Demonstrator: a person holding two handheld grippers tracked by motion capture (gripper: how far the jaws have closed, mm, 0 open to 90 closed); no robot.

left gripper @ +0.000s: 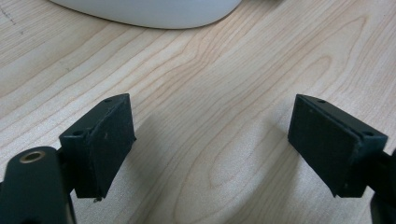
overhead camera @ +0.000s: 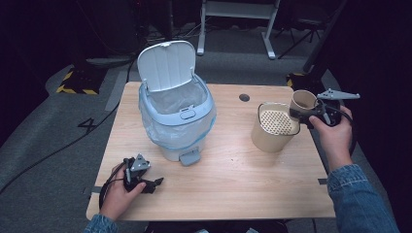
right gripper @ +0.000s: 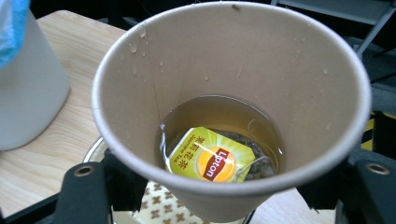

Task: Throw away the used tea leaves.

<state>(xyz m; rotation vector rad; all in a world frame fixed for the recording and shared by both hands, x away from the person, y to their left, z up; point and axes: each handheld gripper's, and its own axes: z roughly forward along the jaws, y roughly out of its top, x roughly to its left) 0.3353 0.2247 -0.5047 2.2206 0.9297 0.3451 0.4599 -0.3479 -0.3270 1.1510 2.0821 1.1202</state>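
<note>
Right gripper (overhead camera: 305, 112) clamps tilted paper cup (overhead camera: 304, 101) with tea bag (right gripper: 212, 158) above strainer bucket (overhead camera: 273, 127); left gripper (left gripper: 210, 144) wide open, empty, on surface (overhead camera: 233, 170).

This looks like a lab or recording studio set up for staged household chores, not a home. A small wooden bench (overhead camera: 228, 170) with a cable hole stands alone on grey carpet (overhead camera: 43, 145), ringed by darkness. Black cables (overhead camera: 58, 150) trail across the floor. Yellow-and-black hazard tape (overhead camera: 77, 90) marks the feet of stands at the back left and right, and the white legs of another desk (overhead camera: 233, 29) show behind. A number is taped on the carpet. The homely props, a lined pedal bin (overhead camera: 177, 116) and a beige strainer bucket (overhead camera: 272, 128), sit oddly in such a bare technical room.
</note>
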